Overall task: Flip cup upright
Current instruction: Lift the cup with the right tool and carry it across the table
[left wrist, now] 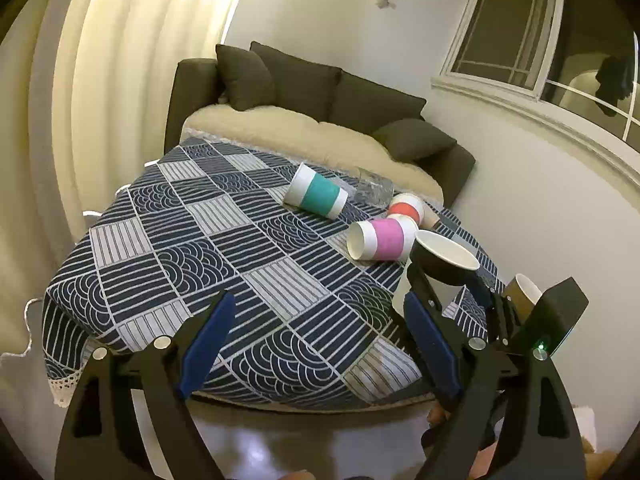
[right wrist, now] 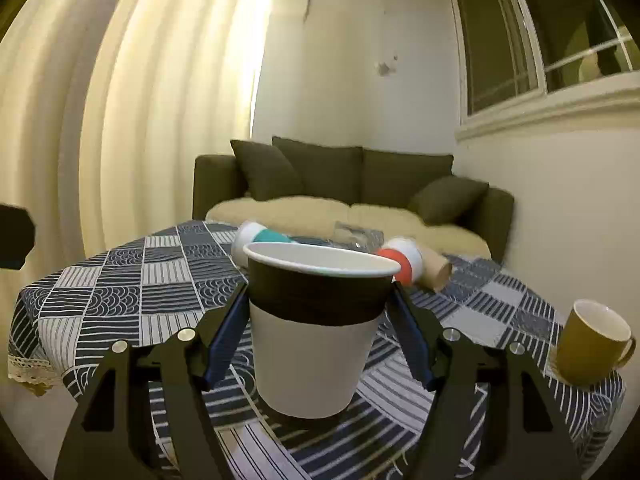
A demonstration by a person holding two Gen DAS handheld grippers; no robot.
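Both views face the sofa (left wrist: 320, 92); sharing table (left wrist: 168, 240) (right nearer).

A round table (left wrist: 132, 280) draped in navy-and-white patterned cloth carried toppled teal-banded (left wrist: 318, 195), pink-banded (left wrist: 380, 239) and red-banded (left wrist: 406, 208) paper cups ahead of the tool.

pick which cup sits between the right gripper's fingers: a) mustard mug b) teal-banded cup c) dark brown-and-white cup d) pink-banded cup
c: the dark brown-and-white cup stands mouth up between the right gripper fingers, while the teal-banded cup and pink-banded cup lie on their sides and the mustard mug stands off to the right.
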